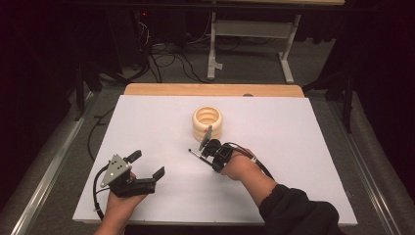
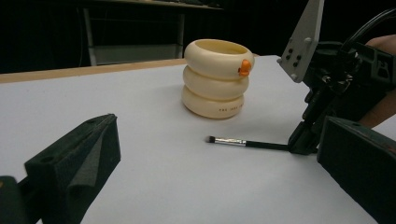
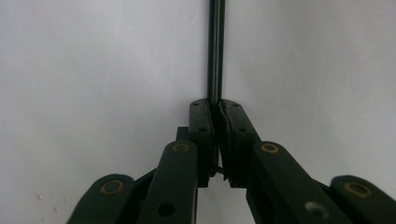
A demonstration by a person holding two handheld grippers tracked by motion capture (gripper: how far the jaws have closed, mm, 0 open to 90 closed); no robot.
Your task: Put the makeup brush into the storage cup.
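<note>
A thin black makeup brush with a silver ferrule lies low over the white table, its bristle tip pointing toward the table's left. My right gripper is shut on the brush handle, which runs straight out from between the pressed pads. The brush sticks out to the left of that gripper in the high view. Just behind it stands a cream ringed cup with a small orange knob. My left gripper rests at the front left, jaws wide apart with nothing between them.
A white sheet covers the table, with a wooden edge at the far side. Beyond it are cables and a white desk frame on the floor. A dark sleeve reaches in at the front right.
</note>
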